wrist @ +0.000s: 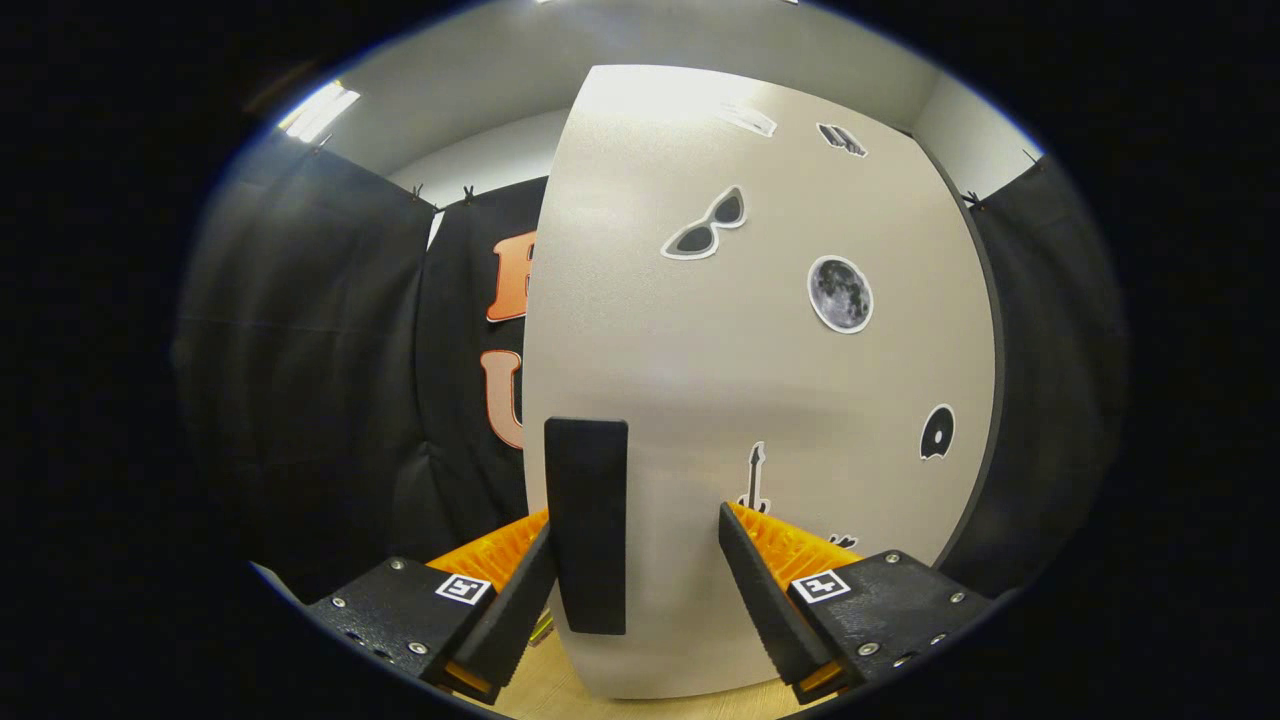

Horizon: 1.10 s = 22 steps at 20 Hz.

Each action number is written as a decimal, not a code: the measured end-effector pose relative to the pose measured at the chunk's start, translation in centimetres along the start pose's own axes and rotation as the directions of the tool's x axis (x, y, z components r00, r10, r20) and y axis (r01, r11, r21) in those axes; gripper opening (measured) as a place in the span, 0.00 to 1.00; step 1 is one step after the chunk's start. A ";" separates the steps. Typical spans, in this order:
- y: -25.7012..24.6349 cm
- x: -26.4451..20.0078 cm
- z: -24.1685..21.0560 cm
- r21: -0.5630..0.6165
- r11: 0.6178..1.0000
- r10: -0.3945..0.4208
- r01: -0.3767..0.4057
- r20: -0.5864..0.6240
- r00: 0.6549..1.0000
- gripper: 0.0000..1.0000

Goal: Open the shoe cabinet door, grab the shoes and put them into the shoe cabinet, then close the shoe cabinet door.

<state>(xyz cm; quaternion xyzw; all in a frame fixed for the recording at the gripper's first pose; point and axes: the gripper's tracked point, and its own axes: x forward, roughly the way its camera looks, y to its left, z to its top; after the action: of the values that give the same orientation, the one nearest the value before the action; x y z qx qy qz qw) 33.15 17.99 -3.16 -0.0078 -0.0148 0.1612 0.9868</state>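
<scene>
Facing the shoe cabinet door [760,380] at close range, the tool [637,560] points its two fingers up from the bottom of the frame. The door is a pale, matte panel that takes up the centre and right of the frame, its left edge running down from the top centre to the lower left of centre. A black, upright rectangular handle [587,525] sits on the door near that left edge, in the lower centre of the frame.

The tool is spread wide. Its left finger [520,600] lies just beside the handle's lower left side, close enough that contact cannot be told for certain. Its right finger [765,595] stands well apart from the handle, to the right, with bare door showing between them. So the handle lies between the fingers, nearer the left one, and the fingers do not clamp it.

Several stickers dot the door: a pair of sunglasses [706,227] in the upper centre, a round moon [840,294] to its lower right, a dark disc-like shape [937,432] near the door's right edge, and a small guitar [755,478] just above the right finger. Two more stickers near the top of the door are too blurred to name.

Black cloth [300,380] hangs on the left of the frame and again at the far right. A strip of light wood floor [560,695] shows under the door's bottom edge, between the fingers.
</scene>
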 end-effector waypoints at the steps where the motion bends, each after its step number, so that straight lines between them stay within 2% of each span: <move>1: 0.1 0.3 0.0 -0.005 1.000 -0.004 0.004 0.001 1.000 0.94; 15: 0.1 2.7 -0.3 -0.032 0.996 -0.086 0.086 -0.002 0.996 0.95; 19: 0.2 2.7 0.8 -0.030 0.995 -0.090 0.091 0.039 0.995 0.95; 22: 0.6 1.6 1.0 0.002 0.998 -0.070 0.070 0.023 0.997 0.95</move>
<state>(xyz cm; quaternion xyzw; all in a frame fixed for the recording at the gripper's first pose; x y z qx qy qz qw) 34.42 19.10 -2.16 -0.0051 -0.0262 0.1266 0.9916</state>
